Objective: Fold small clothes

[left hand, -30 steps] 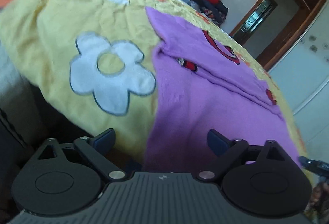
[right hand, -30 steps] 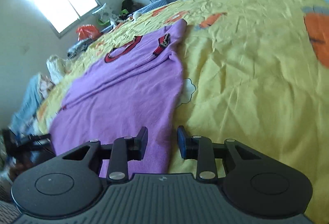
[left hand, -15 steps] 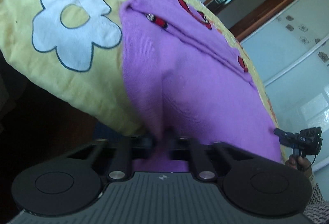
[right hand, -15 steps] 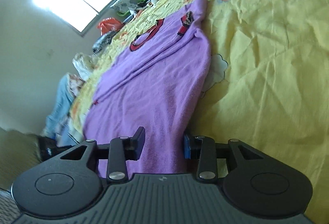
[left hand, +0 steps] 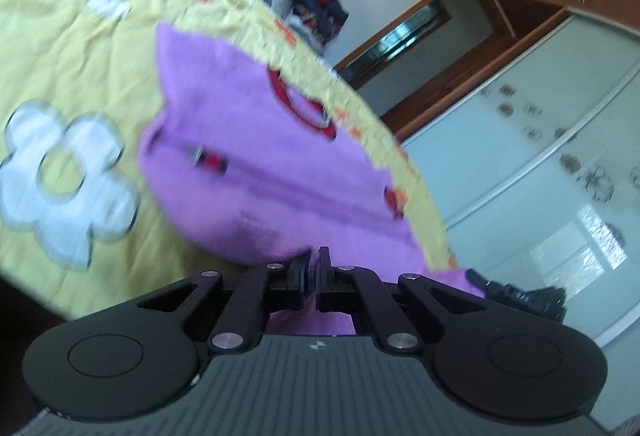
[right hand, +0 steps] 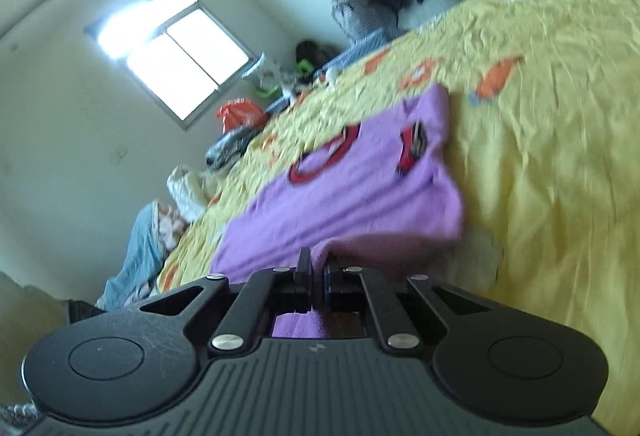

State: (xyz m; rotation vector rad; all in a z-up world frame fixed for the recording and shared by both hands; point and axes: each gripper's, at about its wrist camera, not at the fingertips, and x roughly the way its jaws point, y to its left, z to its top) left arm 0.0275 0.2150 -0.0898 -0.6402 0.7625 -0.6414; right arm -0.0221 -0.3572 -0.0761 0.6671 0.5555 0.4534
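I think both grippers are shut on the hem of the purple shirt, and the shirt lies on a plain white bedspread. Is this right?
Not quite. The bedspread is yellow with flower and orange patches, not plain white; both wrist views show it. The rest holds: the left gripper and the right gripper are each shut on the near edge of the purple shirt.

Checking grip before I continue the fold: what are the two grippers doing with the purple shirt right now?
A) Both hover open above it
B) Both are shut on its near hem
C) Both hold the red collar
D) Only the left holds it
B: the left gripper and right gripper each pinch the purple shirt at its near edge.
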